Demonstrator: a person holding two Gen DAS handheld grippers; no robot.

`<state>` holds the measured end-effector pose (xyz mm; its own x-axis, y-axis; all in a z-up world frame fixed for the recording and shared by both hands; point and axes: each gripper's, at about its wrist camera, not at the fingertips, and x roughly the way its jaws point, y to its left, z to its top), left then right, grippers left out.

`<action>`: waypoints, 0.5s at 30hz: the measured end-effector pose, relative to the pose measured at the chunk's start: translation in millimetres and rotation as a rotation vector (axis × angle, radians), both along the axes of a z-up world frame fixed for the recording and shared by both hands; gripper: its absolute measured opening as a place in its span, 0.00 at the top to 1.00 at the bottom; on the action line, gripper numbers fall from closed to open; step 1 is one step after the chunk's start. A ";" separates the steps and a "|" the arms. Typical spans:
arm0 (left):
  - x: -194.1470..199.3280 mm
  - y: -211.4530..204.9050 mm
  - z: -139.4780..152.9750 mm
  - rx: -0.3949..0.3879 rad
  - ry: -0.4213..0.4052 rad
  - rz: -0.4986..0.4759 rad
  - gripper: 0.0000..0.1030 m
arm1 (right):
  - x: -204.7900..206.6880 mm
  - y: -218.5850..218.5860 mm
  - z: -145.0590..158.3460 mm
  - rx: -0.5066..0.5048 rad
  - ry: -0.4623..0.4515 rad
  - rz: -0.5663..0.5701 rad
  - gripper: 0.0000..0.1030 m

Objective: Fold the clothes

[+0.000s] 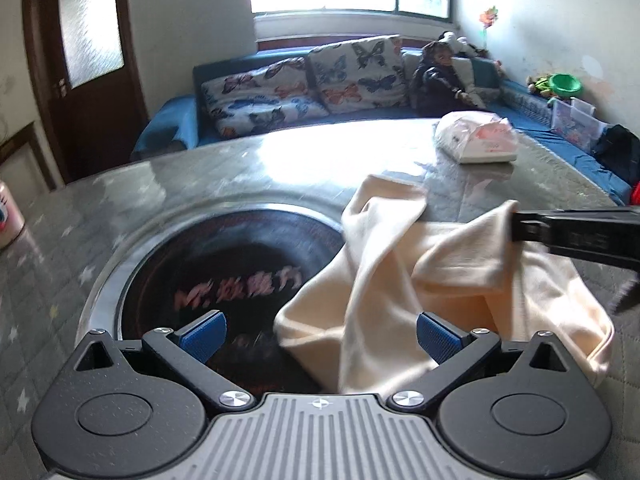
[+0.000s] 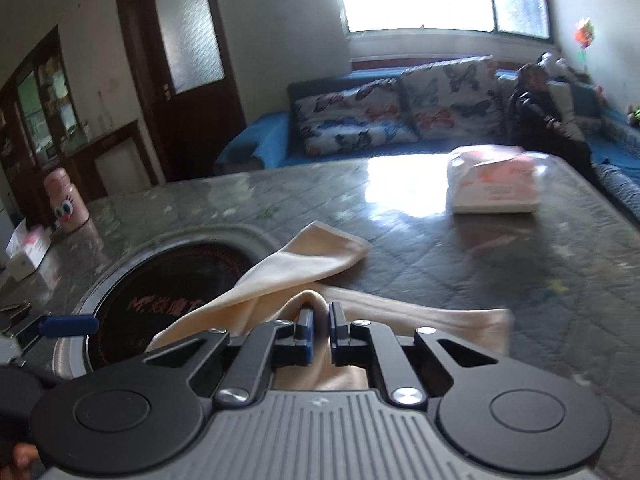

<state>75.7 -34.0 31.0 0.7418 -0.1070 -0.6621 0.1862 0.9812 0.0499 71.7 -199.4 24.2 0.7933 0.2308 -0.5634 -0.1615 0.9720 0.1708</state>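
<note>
A grey quilted worktop (image 1: pixel 120 208) fills both views, with a round dark hob plate (image 1: pixel 224 264) set into it inside a metal ring. Beyond its far edge, toward 12 o'clock, stands a blue sofa (image 1: pixel 168 124) carrying butterfly-print cushions (image 1: pixel 352 68). On the worktop, a cream garment (image 1: pixel 400 280) lies crumpled, partly over the hob plate's 3 o'clock edge; one folded end reaches out flat toward 12 o'clock in the left wrist view, and another part is lifted off the surface. A wrapped tissue pack (image 1: pixel 480 140) sits on the worktop well apart from the garment, toward 1 o'clock. The right gripper (image 2: pixel 320 330) is clamped onto a raised ridge of the garment, its jaws pressing cloth between them. The left gripper (image 1: pixel 320 338) has its blue pads (image 1: pixel 204 336) spread wide, low over the near edge of the garment and gripping nothing.
</note>
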 end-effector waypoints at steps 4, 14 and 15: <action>13.2 -8.5 -2.5 0.002 -0.007 -0.024 0.09 | -22.1 -29.0 5.1 0.012 -0.026 -0.080 0.94; 28.2 -16.0 -16.3 -0.014 0.027 -0.076 0.73 | -92.4 -106.8 4.3 -0.018 -0.028 -0.357 0.94; 27.9 -14.7 -16.7 -0.026 0.032 -0.078 0.79 | -97.6 -112.6 2.4 -0.016 -0.020 -0.377 0.94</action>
<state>103.6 -48.7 14.3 0.7088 -0.1812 -0.6817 0.2634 0.9645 0.0176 -25.8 -312.0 26.6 0.8316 -0.0879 -0.5483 0.2047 0.9664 0.1556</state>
